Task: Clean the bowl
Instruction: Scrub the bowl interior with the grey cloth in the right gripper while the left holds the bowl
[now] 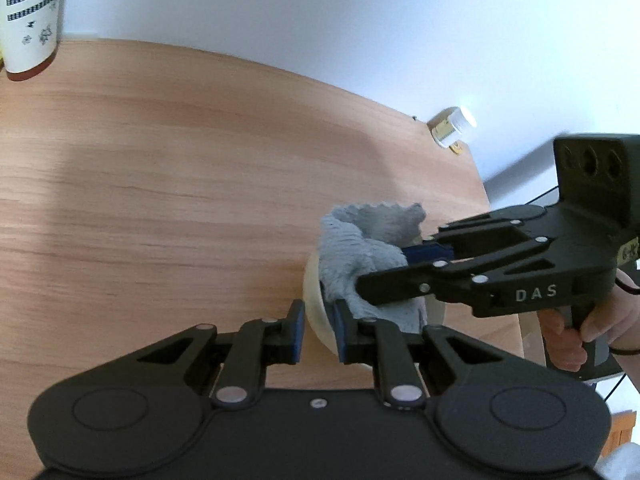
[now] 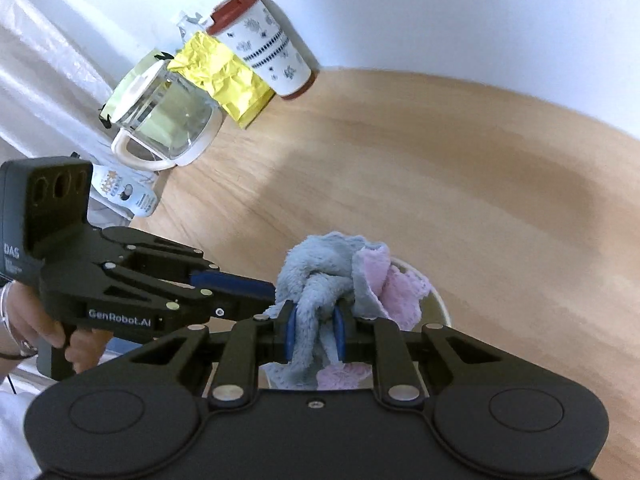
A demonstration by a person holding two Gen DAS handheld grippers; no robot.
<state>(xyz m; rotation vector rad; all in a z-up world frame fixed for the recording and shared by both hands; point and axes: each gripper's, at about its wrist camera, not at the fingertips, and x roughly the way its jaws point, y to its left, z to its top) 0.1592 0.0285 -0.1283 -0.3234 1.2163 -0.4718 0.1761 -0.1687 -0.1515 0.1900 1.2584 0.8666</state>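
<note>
From the left wrist, the left gripper (image 1: 319, 334) held the cream bowl (image 1: 314, 300) by its thin rim at five o'clock on the wooden surface (image 1: 180, 184), jaws narrow; it seemed light, slick and breakable.

From the right wrist, the right gripper (image 2: 315, 334) pinched the soft, limp cloth (image 2: 320, 276) inside the bowl.

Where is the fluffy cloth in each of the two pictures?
Left wrist view: the cloth is right of centre, bunched in the bowl, pinched by the right gripper.
Right wrist view: the cloth is low at centre, between this gripper's own jaws.
Shared landmark: the patterned red-rimmed canister.
</note>
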